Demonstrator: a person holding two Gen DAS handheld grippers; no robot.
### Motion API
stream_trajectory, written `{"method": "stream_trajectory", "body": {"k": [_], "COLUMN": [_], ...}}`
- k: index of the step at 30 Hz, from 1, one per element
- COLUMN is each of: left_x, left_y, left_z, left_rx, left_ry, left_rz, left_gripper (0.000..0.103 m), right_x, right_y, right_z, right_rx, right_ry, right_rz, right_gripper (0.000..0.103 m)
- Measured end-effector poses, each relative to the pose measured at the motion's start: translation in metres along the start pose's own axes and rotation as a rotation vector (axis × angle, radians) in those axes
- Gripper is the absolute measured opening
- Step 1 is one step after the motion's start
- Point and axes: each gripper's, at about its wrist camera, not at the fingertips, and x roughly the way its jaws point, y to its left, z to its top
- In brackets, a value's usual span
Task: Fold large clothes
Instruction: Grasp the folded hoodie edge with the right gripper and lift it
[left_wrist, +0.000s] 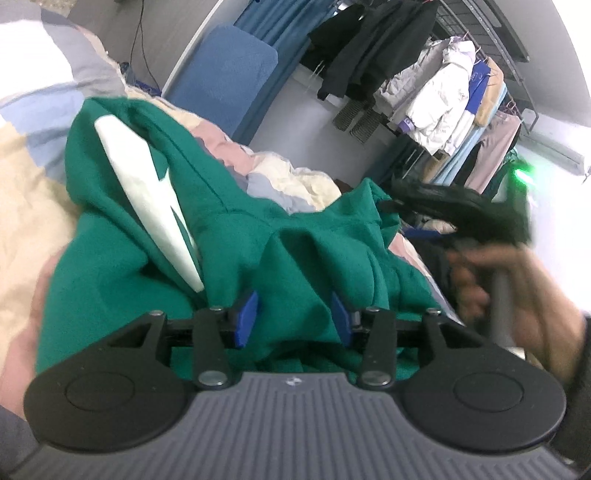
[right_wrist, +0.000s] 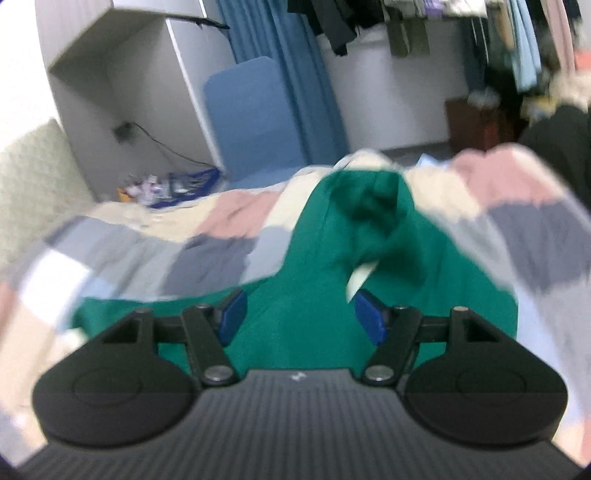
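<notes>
Left tool closed on a bunched ridge of the green sweatshirt at lower centre, probably to anchor that edge for a fold; right tool spread open above the same garment, nothing between its pads. Sweatshirt heaped mid-frame on a bed under a patchwork quilt; blue curtain and clothes rack across the top.

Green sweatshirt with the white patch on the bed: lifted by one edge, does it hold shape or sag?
The green sweatshirt with the white patch probably sags: it already lies in soft bunched folds between the left gripper fingers. It looks thick, so likely fairly heavy for cloth. Pushed, it would probably bunch rather than slide on the rumpled patchwork quilt.
</notes>
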Motion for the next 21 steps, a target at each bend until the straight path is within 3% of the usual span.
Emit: {"method": "stream_trajectory", "body": {"k": [3,5,6,8,11,13,16,21], "left_x": [0.005,0.006,0.006,0.006,0.008,0.008,0.006,0.007], "left_y": [0.0,0.002,0.003,0.008,0.015,0.019,0.018,0.016], "left_z": [-0.004,-0.004,-0.003,-0.002,0.0,0.001,0.001,-0.002], "left_rx": [0.008,0.011,0.008,-0.004,-0.028,-0.048,-0.034,-0.014], "left_ry": [0.008,0.002,-0.003,-0.007,0.0,-0.001,-0.013,-0.008], "left_rz": [0.001,-0.005,-0.013,-0.026,-0.041,-0.054,-0.048,-0.02], "left_gripper": [0.05,0.05,0.05,0.05,0.05,0.05,0.05,0.05], "right_x": [0.039,0.058,0.062,0.056,0.043,0.028,0.01,0.034], "right_y": [0.001,-0.008,-0.012,-0.018,-0.03,-0.043,-0.054,-0.08], "right_z": [0.011,0.01,0.01,0.006,0.001,-0.002,-0.012,-0.049], "right_rx": [-0.016,0.031,0.05,0.033,0.023,0.073,0.091,0.157], "right_ry": [0.02,0.065,0.079,0.051,0.039,0.004,-0.009,0.136], "right_rz": [-0.008,0.006,0.014,0.085,0.119,0.149,0.12,0.033], "right_gripper": [0.065,0.05,0.049,0.039,0.021,0.018,0.017,0.017]}}
